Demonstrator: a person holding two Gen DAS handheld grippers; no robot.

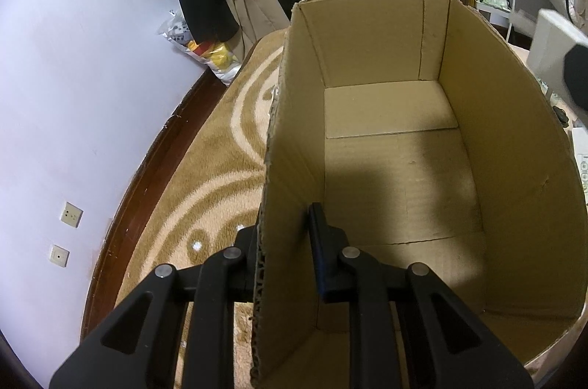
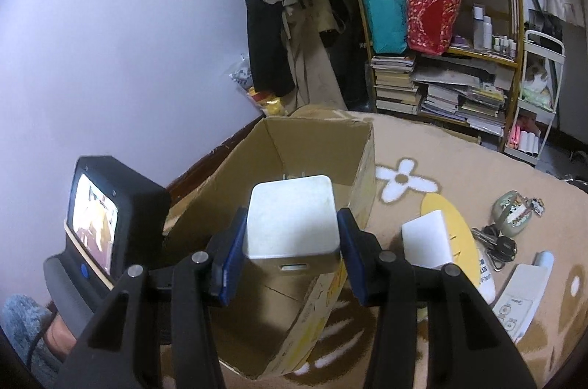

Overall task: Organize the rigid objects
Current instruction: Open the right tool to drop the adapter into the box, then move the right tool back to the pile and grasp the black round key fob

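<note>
Both grippers busy | left clamped on box wall, steadying it | right pinching white block above the opening | I'd lower it inside before letting go, keeping clear of the rim

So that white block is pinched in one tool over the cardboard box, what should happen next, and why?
Probably lower the right tool a little into the cardboard box before letting go. The white block sits clamped between its pads above the opening, the box floor looks bare, and the left tool grips the box wall, steadying it.
</note>
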